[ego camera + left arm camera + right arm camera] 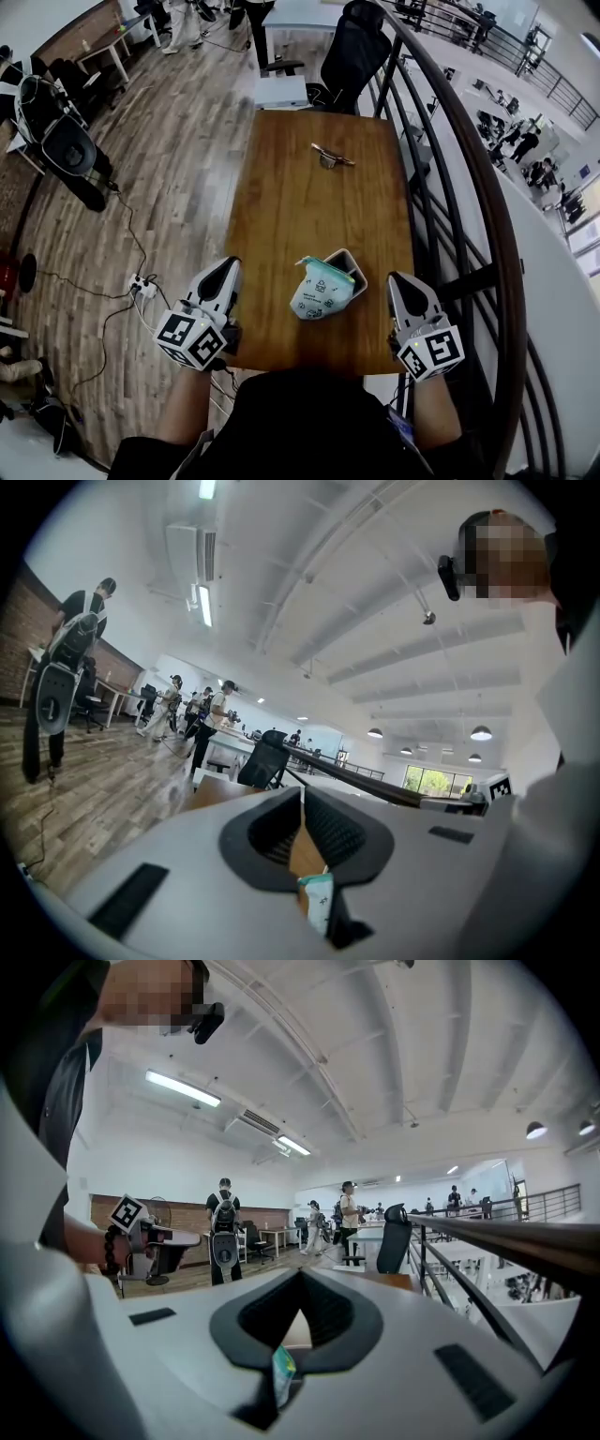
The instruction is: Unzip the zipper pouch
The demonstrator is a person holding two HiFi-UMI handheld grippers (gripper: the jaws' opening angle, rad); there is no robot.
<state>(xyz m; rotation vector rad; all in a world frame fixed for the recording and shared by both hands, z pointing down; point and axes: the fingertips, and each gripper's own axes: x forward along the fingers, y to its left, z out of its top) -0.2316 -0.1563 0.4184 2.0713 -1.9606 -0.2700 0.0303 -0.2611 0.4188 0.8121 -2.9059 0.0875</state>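
The zipper pouch [322, 288] lies by the counter's [300, 187] near edge, between the left claw [227, 267] and right claw [397, 279], touching neither. Both are pressed together, empty. Spread them first, then pin the fabric with one and pinch the pull, possibly at the teal end.

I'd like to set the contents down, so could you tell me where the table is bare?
The table is bare in its middle, from the pouch near the front edge to the small metal item at the far end. The far corners beside that item are free too. The front is crowded: the left gripper and right gripper, both shut, flank the pouch.
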